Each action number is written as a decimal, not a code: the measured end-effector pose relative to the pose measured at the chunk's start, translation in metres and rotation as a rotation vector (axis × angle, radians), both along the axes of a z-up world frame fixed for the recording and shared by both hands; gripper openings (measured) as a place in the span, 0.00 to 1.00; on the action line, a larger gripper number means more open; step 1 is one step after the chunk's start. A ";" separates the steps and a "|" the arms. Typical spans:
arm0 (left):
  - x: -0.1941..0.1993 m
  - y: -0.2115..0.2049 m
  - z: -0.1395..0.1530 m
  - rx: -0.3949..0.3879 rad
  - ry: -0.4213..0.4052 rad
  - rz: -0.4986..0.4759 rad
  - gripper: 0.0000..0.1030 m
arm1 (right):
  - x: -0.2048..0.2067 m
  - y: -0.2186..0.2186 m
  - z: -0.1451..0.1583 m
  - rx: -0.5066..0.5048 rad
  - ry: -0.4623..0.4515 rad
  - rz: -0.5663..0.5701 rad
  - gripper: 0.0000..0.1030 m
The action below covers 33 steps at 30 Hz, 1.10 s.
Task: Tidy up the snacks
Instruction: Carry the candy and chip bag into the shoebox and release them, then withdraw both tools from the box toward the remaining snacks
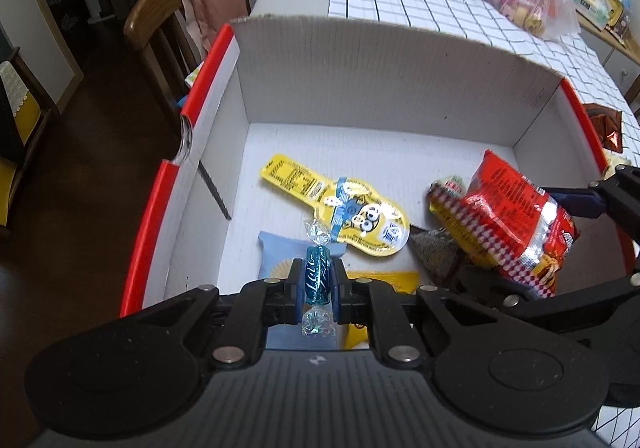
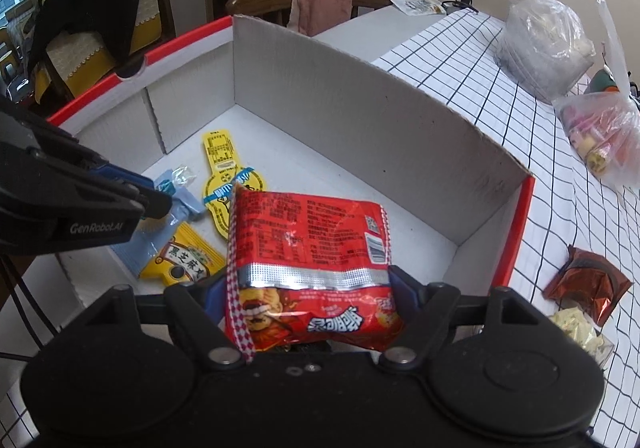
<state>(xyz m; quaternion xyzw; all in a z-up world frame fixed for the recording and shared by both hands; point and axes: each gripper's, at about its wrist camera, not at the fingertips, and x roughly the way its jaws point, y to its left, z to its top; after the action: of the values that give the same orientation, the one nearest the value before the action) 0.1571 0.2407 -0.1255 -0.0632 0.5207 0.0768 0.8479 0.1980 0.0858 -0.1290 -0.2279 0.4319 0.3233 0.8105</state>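
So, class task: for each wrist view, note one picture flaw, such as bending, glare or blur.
Left wrist view: the white cardboard box has straight walls that bow from fisheye distortion. Right wrist view: glare whitens the red foil snack packet along its silver seam; corners go black.

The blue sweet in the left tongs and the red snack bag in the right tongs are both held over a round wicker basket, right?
Not quite. The blue sweet in the left tongs and the red snack bag in the right tongs are held over a white cardboard box, not a basket. The left wrist view shows it.
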 end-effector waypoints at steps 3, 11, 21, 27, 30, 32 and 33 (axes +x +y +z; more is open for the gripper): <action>0.000 0.001 -0.003 -0.005 0.007 0.008 0.12 | 0.001 -0.001 -0.001 -0.001 0.004 -0.006 0.74; -0.003 0.001 -0.002 -0.024 0.004 0.006 0.12 | -0.001 -0.003 0.002 0.014 0.002 -0.020 0.77; -0.017 0.003 0.013 -0.068 -0.047 0.015 0.18 | -0.008 -0.014 0.023 0.078 0.005 -0.031 0.81; -0.028 0.002 0.026 -0.066 -0.092 0.027 0.31 | -0.015 -0.023 0.041 0.124 -0.008 -0.035 0.83; -0.033 0.001 0.033 -0.069 -0.112 0.033 0.40 | -0.020 -0.030 0.053 0.157 -0.014 -0.042 0.84; -0.038 -0.001 0.039 -0.065 -0.135 0.035 0.54 | -0.024 -0.034 0.061 0.177 -0.024 -0.040 0.87; -0.040 -0.002 0.042 -0.063 -0.146 0.038 0.56 | -0.026 -0.036 0.064 0.184 -0.030 -0.043 0.88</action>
<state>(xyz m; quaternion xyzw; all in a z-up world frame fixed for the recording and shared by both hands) 0.1175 0.2383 -0.0839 -0.1052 0.4582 0.0714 0.8797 0.1720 0.0500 -0.0647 -0.1479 0.3928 0.3405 0.8413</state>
